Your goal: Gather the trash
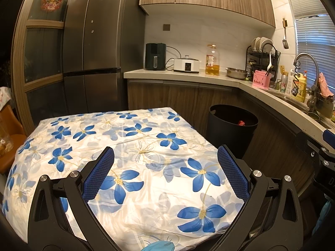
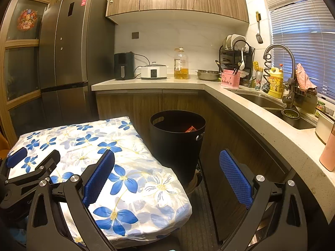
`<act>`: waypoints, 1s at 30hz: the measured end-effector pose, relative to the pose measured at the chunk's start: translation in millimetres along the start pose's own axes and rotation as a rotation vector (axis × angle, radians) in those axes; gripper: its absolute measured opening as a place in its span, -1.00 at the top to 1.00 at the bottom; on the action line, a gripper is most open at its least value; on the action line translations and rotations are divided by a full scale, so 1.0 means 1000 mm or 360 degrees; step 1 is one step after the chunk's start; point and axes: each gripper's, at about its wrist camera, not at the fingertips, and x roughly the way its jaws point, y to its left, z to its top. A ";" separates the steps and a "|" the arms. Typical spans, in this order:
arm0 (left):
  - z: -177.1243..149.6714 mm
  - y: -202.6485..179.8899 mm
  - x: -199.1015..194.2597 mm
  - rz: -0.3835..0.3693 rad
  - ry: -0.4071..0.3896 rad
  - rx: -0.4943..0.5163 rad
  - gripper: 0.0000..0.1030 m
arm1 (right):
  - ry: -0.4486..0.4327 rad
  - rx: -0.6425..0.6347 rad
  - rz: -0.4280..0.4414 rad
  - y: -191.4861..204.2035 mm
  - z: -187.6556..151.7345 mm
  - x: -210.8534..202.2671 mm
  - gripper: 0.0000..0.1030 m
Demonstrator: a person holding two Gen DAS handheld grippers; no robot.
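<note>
A black round bin [image 1: 231, 128] stands on the floor to the right of the table; it also shows in the right wrist view [image 2: 178, 144]. A red wrapper [image 1: 241, 123] lies inside it, also seen in the right wrist view [image 2: 190, 129]. My left gripper [image 1: 165, 173] is open and empty above the flowered tablecloth [image 1: 129, 152]. My right gripper [image 2: 166, 176] is open and empty over the table's right edge, short of the bin. The left gripper's fingers [image 2: 31, 163] show at the left of the right wrist view. No loose trash shows on the tablecloth [image 2: 83, 144].
A stone counter [image 2: 261, 121] with wooden cabinets runs behind and to the right, with a sink [image 2: 278, 109], faucet, dish rack, oil bottle [image 2: 181, 64] and appliances. A tall fridge [image 1: 94, 46] stands at the back left. An orange chair [image 1: 10, 129] is left of the table.
</note>
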 end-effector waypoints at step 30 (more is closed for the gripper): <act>0.000 -0.005 -0.006 0.0042 -0.0058 0.0077 -0.89 | 0.0007 0.0028 -0.0006 -0.002 0.001 0.002 -0.87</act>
